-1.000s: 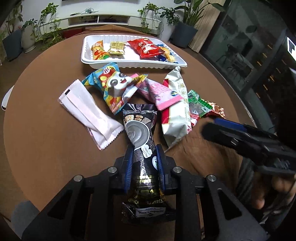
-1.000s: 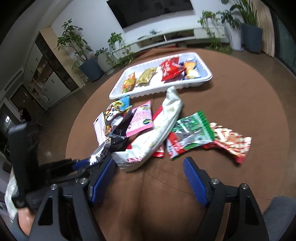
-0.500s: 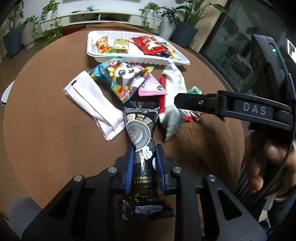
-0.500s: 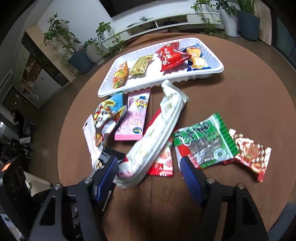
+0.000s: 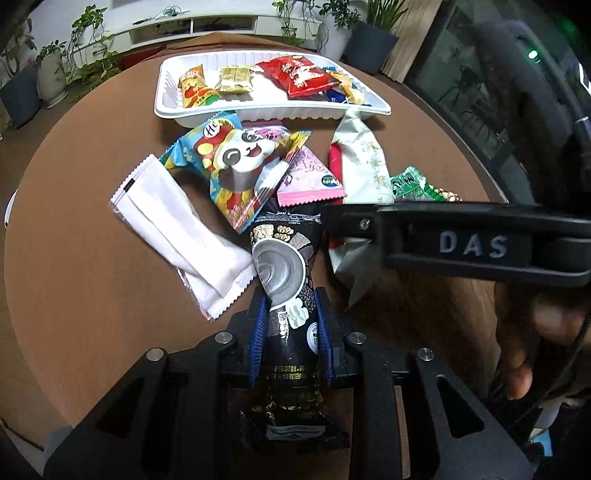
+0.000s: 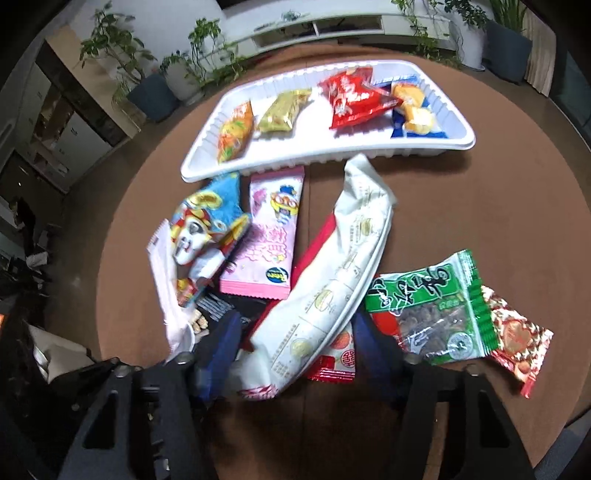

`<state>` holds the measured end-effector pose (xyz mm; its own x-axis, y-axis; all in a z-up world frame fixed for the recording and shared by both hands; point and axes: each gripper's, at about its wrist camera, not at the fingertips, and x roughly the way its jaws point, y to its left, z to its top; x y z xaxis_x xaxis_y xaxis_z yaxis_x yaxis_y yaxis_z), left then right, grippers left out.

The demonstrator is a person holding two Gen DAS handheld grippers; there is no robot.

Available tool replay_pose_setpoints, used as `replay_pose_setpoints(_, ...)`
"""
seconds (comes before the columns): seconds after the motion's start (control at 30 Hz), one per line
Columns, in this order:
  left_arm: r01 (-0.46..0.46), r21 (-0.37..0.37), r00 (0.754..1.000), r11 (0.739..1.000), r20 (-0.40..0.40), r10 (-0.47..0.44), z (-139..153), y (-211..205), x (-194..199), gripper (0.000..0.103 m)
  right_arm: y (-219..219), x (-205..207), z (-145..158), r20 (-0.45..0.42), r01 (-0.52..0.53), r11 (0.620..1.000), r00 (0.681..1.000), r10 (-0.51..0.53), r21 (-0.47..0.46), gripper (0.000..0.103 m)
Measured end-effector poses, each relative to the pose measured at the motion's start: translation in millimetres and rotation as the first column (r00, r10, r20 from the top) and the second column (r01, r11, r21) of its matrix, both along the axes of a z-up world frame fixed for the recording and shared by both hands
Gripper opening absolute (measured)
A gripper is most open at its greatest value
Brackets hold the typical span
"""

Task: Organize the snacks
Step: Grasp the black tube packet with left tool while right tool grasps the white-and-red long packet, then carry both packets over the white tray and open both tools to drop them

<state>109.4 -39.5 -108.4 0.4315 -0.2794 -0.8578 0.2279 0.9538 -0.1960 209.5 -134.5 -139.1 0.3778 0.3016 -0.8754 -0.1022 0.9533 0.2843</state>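
My left gripper (image 5: 290,328) is shut on a black snack packet (image 5: 284,266) and holds it upright over the table. My right gripper (image 6: 295,343) is open, its blue fingers either side of the near end of a long white snack bag (image 6: 332,280); its black body (image 5: 461,236) crosses the left wrist view. A white tray (image 6: 424,147) at the far side holds several small snacks. Loose packets lie before it: a panda packet (image 5: 236,162), a pink packet (image 6: 266,243), a plain white pouch (image 5: 177,221), a green packet (image 6: 432,306) and a red patterned packet (image 6: 517,336).
The round brown table (image 5: 81,266) carries everything. A red packet (image 6: 334,365) lies under the long white bag. Potted plants (image 6: 155,85) and a low white shelf (image 6: 332,26) stand beyond the table's far edge.
My right gripper has moved forward and down until its fingers straddle the long white bag. My left gripper has kept the black packet and edged closer to the pile.
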Motion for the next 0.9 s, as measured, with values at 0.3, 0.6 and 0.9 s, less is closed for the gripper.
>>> replay_pose_setpoints(0.3,0.014,-0.027,0.999,1.000,0.035,-0.013,-0.1,4.1,-11.4,0.020,-13.1,-5.5,3.9,0.030,-0.018,1.000,0.999,0.017,0.012,0.037)
replay_pose_setpoints(0.6,-0.011,-0.126,0.999,0.992,0.036,0.015,1.1,15.8,-21.9,0.020,-21.0,-20.0,16.5,0.056,-0.001,0.999,0.998,-0.002,0.053,0.022)
replay_pose_setpoints(0.9,-0.014,-0.201,0.998,0.980,0.056,0.025,10.2,21.5,-29.5,0.020,-38.2,-44.9,33.0,0.114,0.023,0.990,0.993,-0.038,0.137,0.022)
